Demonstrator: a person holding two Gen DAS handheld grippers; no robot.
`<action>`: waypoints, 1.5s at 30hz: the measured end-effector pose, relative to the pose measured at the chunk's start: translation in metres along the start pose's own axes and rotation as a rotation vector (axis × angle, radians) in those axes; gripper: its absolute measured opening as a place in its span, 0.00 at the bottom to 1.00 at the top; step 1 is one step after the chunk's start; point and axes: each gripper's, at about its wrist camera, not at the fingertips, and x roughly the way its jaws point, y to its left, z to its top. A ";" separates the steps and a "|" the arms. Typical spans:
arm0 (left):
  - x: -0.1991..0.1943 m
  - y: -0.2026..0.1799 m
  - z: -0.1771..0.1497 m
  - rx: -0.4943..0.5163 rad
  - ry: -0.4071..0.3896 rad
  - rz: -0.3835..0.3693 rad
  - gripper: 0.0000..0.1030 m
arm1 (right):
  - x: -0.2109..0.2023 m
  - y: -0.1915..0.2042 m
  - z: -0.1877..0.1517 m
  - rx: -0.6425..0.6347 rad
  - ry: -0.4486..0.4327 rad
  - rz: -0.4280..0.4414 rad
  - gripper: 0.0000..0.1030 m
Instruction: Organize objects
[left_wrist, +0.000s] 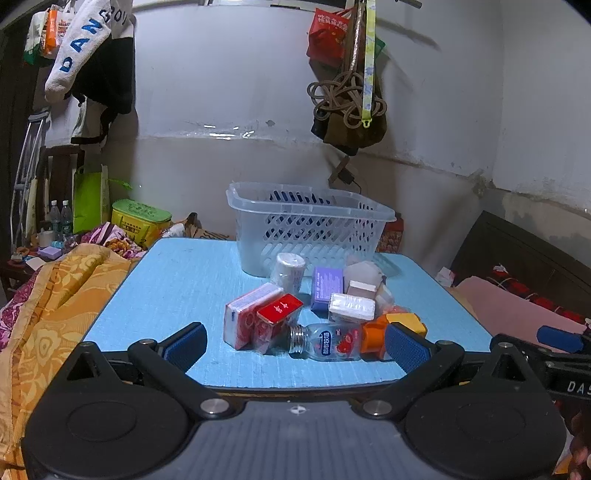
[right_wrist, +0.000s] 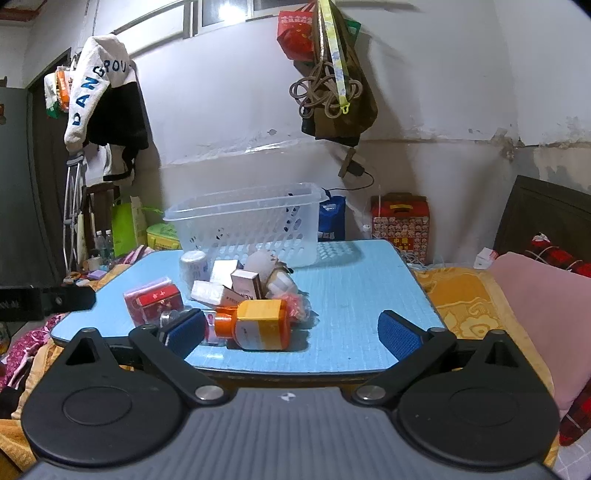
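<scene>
Centrally, perforated translucent plastic basket (left_wrist: 306, 225)

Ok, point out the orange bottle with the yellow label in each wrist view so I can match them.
Left wrist: orange bottle lies low right of centre, half hidden behind the right fingertip, beside the clear bottle.
Right wrist: orange bottle lies near centre, at the front of the pile.
Shared landmark: the clear plastic basket behind the pile in both views.

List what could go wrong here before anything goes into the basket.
1. The clear bottle and orange bottle lie on their sides near the blue table's front edge; a nudge could roll them off.
2. Items are piled touching, so pulling one may topple others.
3. The light plastic basket may slide when bumped.
</scene>
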 end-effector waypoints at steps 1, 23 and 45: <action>0.001 0.000 0.000 0.000 0.004 0.001 1.00 | -0.001 0.001 0.000 0.000 -0.006 0.004 0.98; 0.016 0.017 0.007 -0.073 0.107 0.032 0.96 | 0.008 -0.010 0.004 0.082 0.060 0.073 1.00; 0.115 0.068 0.021 0.029 0.276 0.060 0.72 | 0.138 0.011 0.014 -0.085 0.383 0.149 0.87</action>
